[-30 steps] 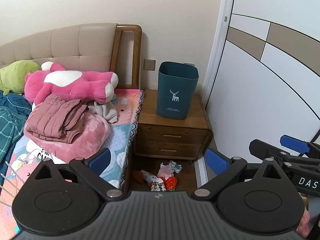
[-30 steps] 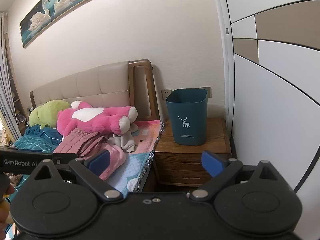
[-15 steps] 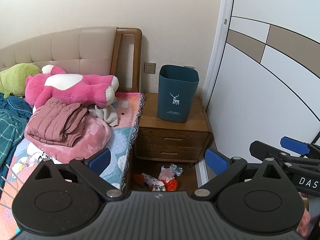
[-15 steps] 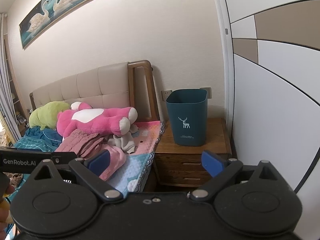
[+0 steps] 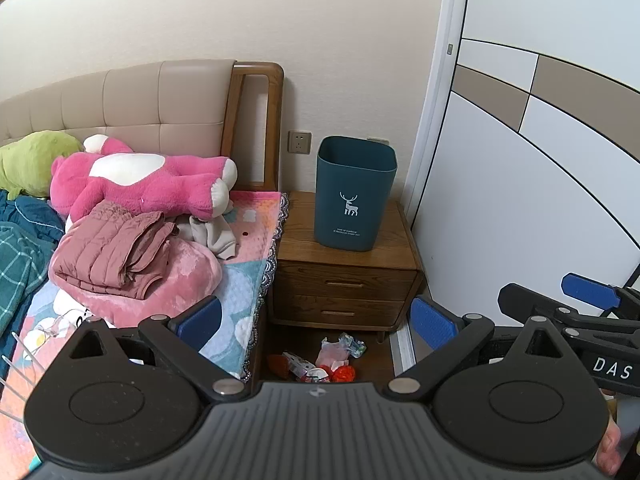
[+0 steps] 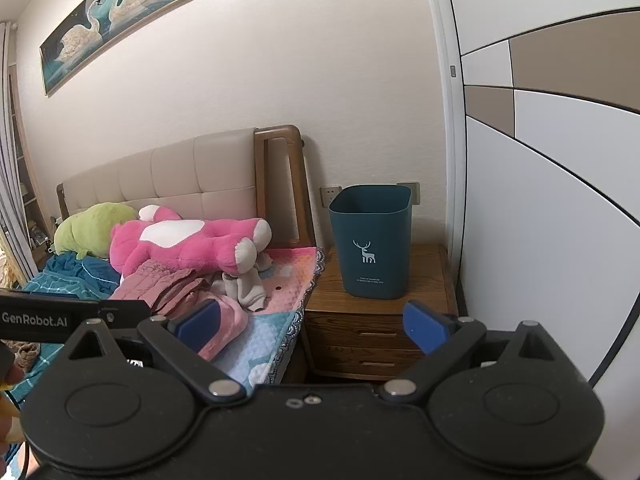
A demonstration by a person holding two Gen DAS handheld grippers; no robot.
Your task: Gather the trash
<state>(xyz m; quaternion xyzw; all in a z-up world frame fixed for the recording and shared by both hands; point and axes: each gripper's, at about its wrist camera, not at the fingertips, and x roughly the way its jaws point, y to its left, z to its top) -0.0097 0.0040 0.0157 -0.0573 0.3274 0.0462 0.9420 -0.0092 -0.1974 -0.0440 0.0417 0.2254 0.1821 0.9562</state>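
Trash (image 5: 320, 364) (wrappers) on floor below nightstand (image 5: 344, 276)

trash (image 5: 320, 362): small heap of crumpled wrappers, pink, white, red-orange and pale teal, loose on the dark floor at the foot of the nightstand (image 5: 347, 276). bin (image 5: 354, 194): dark teal, white deer print, upright on the nightstand top, mouth open.

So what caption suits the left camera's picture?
Open left claw faces wrappers on the floor below a nightstand bearing a teal bin.
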